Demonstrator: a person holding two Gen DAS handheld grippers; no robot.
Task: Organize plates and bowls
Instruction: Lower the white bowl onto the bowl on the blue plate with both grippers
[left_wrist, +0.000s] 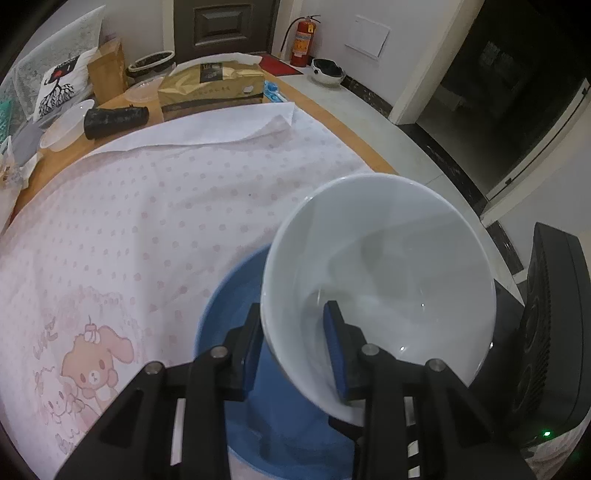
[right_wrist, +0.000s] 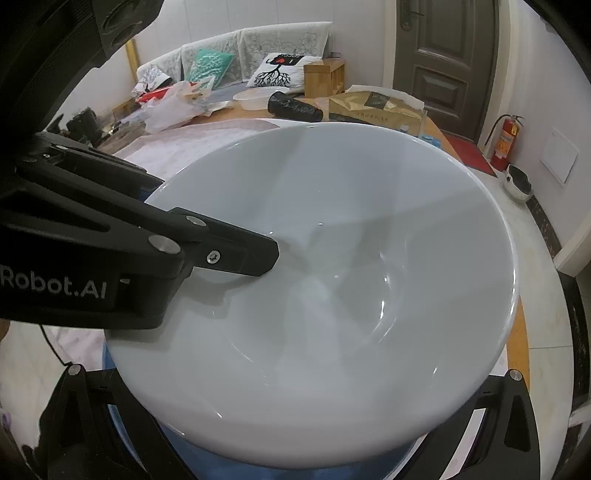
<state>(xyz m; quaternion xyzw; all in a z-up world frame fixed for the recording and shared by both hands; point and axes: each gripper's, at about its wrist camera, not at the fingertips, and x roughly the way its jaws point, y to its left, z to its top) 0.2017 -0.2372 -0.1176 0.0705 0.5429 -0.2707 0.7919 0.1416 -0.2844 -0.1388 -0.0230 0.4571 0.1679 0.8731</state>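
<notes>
A round table (left_wrist: 332, 96) with a pale wooden top fills the room's middle, most of it under a pink-dotted cloth (left_wrist: 147, 221) printed with cartoon bears; a sofa with cushions and a brown door stand behind. The left gripper (left_wrist: 295, 350) pinches the near wall of the white bowl (left_wrist: 380, 266), one blue pad inside and one outside; the bowl hangs tilted, its mouth turned up and toward the camera, directly above the blue bowl (left_wrist: 229, 302) that sits on the cloth at the table's near edge. The coming move, I judge, turns on that vertical relation: the white bowl needs levelling and lowering straight into the blue one. The white bowl is glossy, unmarked and deep, its foot ring showing as a faint circle. The right gripper (right_wrist: 295, 424) sits just below the white bowl's rim with its arms set wide, so it appears spread and holds nothing, though its fingertips are hidden.
</notes>
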